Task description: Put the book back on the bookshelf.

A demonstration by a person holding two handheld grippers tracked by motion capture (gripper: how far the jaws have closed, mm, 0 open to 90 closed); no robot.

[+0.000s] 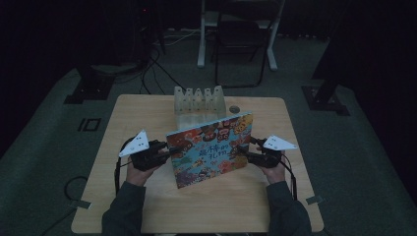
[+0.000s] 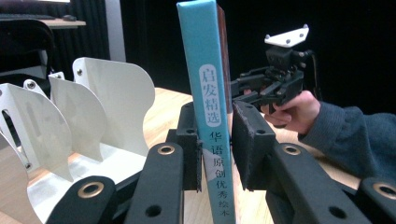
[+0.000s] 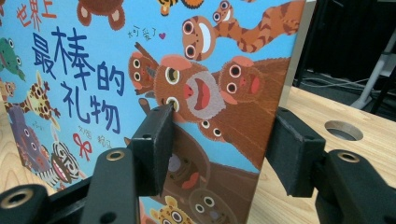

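Bright cartoon book against pale wood and white.

On my screens the book [image 1: 210, 149] has a sky-blue cover crowded with cartoon animals: brown monkeys with pink mouths, an orange-striped tiger, a spotted giraffe, a black-and-white zebra, and dark blue lettering beside a small red bow. Its spine [image 2: 208, 112] is teal with white characters and a white oval label. My tongs are matte black, the left tongs [image 1: 169, 152] and right tongs [image 1: 246, 154] each topped by a pale grey plate. The rack [image 1: 199, 104] is translucent white; the counter [image 1: 226, 201] is light wood grain. My sleeves [image 1: 123, 211] are dark grey-green.
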